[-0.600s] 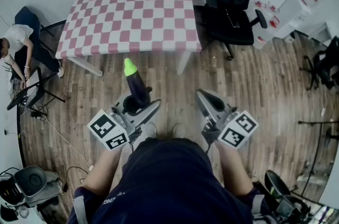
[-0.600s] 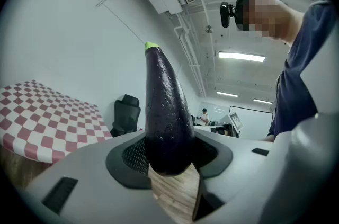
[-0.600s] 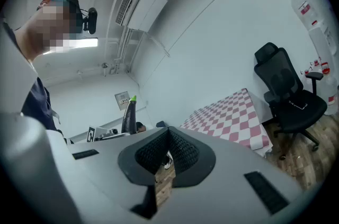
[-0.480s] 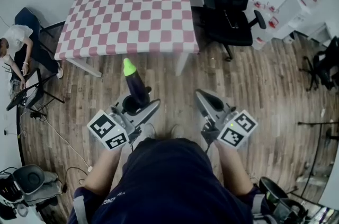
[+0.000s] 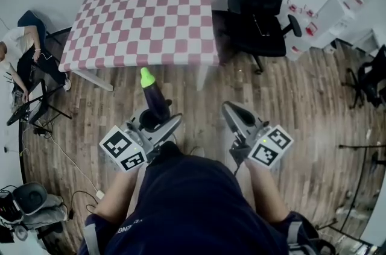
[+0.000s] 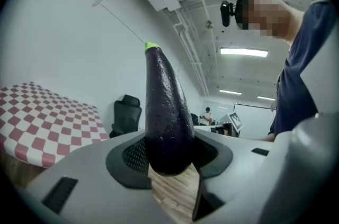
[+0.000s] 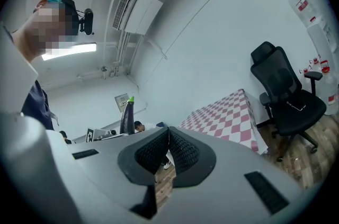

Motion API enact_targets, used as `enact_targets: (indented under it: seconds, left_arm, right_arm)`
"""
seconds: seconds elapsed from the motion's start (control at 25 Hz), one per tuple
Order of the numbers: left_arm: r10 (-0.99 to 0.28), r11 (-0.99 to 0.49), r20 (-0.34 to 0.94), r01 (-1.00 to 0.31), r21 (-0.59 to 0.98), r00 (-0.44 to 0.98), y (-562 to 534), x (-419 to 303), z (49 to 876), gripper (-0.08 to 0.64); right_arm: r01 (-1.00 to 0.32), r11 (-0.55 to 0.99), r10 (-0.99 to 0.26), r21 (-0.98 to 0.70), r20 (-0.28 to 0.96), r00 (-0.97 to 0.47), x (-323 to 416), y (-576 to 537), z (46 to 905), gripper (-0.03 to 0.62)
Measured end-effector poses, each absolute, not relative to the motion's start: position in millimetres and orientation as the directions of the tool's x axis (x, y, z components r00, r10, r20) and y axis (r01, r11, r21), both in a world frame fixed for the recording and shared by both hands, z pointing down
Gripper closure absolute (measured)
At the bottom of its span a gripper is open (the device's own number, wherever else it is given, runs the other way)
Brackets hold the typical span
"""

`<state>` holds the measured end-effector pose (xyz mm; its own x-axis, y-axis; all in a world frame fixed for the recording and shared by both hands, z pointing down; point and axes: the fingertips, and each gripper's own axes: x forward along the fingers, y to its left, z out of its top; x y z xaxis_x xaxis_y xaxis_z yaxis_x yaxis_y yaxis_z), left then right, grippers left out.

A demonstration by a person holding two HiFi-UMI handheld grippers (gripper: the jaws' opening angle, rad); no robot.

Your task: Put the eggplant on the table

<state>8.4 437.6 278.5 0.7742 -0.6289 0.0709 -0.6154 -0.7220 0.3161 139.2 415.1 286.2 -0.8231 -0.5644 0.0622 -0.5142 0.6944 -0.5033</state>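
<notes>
A dark purple eggplant [image 5: 154,97] with a bright green tip sticks out forward from my left gripper [image 5: 158,117], which is shut on its thick end. In the left gripper view the eggplant [image 6: 165,122] rises upright between the two black pads, both pressed against it. My right gripper [image 5: 234,115] is held level beside it, shut, its pads touching with nothing between them [image 7: 166,150]. The table [image 5: 145,12], covered in a pink and white checked cloth, stands ahead of both grippers, and nothing lies on it.
A black office chair [image 5: 260,0] stands right of the table. White shelving [image 5: 335,12] is at the far right. A person [image 5: 21,61] sits at the left by a stand and cables. Wooden floor lies between me and the table.
The table and chair have shifted slightly left in the head view. Both grippers and the eggplant keep the same pose.
</notes>
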Motion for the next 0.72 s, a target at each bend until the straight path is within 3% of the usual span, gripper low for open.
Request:
enact_targets:
  seconds: [0.36, 0.72]
  left_arm:
    - [-0.64, -0.697, 0.08, -0.621, 0.359, 0.764, 358.6, -10.7, 308.1, 0.351]
    - [-0.611, -0.704, 0.127, -0.61, 0.365, 0.782, 198.1, -64.9, 338.6, 0.351]
  right_arm:
    - [-0.535, 0.654, -0.576, -0.535, 0.105, -0.81, 137.6, 339.7, 311.6, 0.575]
    - [-0.58, 0.591, -0.602, -0.561, 0.173, -0.78, 84.8, 187.9, 343.4, 0.575]
